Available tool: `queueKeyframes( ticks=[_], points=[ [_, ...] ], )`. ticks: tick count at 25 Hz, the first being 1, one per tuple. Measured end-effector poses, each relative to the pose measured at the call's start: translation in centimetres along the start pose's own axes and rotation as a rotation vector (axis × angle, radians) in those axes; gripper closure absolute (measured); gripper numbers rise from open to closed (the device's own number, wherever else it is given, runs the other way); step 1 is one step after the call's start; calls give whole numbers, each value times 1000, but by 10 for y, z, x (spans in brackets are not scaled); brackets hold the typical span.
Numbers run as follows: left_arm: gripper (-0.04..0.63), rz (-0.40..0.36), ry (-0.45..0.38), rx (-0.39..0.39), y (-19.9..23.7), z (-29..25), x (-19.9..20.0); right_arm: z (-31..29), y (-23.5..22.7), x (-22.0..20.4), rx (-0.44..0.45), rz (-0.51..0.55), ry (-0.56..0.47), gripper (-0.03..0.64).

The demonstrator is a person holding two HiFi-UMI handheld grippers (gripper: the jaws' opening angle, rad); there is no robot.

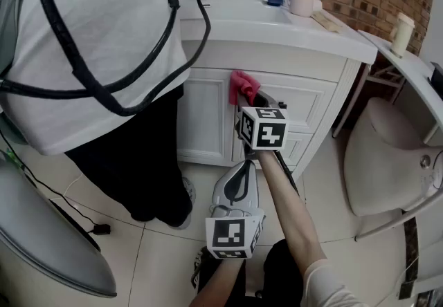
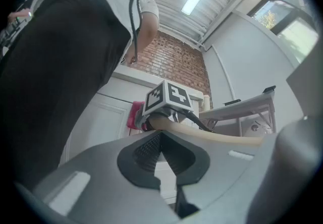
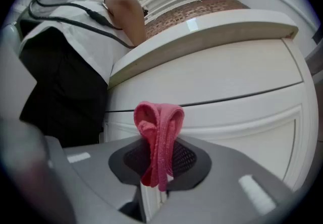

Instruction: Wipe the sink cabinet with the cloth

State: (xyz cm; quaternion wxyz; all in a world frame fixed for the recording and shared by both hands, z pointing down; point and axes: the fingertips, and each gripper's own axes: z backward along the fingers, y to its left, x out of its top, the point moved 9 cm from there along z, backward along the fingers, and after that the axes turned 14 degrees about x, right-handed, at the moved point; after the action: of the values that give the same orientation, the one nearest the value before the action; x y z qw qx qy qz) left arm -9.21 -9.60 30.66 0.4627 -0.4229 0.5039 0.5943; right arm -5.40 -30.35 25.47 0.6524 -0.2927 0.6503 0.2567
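At head-view centre, right gripper point(image 1: 249, 98) jaws clamp folded pink cloth point(image 1: 242, 83), long axis upright, seemingly against white panelled sink cabinet point(image 1: 205, 117); left gripper point(image 1: 239, 182) lower, farther back, jaws together, empty.

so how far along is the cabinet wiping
Done: the right gripper is shut on the pink cloth. In hand: the cloth is up at the upper front of the sink cabinet. To do: no wiped area can be told apart, so likely most of the front remains. The left gripper is shut, empty.
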Motion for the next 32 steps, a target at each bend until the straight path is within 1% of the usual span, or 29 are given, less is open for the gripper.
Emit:
queueKeyframes(
  ticks=[2, 4, 8, 13, 15, 17, 20, 22, 23, 24, 27, 28, 30, 32],
  points=[
    [580, -18, -25, 3, 3, -5, 3, 2, -7, 4, -4, 5, -14, 551],
    [580, -23, -27, 8, 7, -8, 3, 11, -18, 7, -30, 4, -29, 551],
    [580, -39, -21, 32, 11, -11, -2, 52, -61, 8, -138, -9, -43, 549],
    [580, -66, 8, -4, -8, -15, -10, 119, -129, 8, -297, -29, -52, 549],
    [580, -82, 18, -19, -15, -15, -14, 141, -151, 6, -325, -48, -53, 549],
    [580, -95, 22, -23, -19, -14, -16, 156, -163, 5, -347, -70, -58, 549],
    [580, -99, 30, -20, -23, -15, -17, 172, -178, 4, -405, -102, -76, 549],
    [580, -98, 28, -21, -24, -16, -16, 177, -175, 2, -431, -133, -87, 551],
    [580, -96, 24, -21, -23, -15, -15, 175, -164, 1, -412, -132, -86, 552],
    [580, -92, 18, -20, -21, -16, -13, 166, -147, 0, -357, -116, -80, 552],
    [580, -71, -9, 7, -17, -16, -10, 110, -80, -9, -112, -43, -27, 552],
    [580, -60, -22, 21, -16, -15, -9, 88, -61, -15, -48, -28, -5, 552],
    [580, -48, -49, 48, -14, -11, -8, 48, -31, -32, 40, -21, 37, 552],
    [580, -41, -69, 56, -14, -8, -1, 16, -14, -49, 94, -28, 80, 551]
  ],
)
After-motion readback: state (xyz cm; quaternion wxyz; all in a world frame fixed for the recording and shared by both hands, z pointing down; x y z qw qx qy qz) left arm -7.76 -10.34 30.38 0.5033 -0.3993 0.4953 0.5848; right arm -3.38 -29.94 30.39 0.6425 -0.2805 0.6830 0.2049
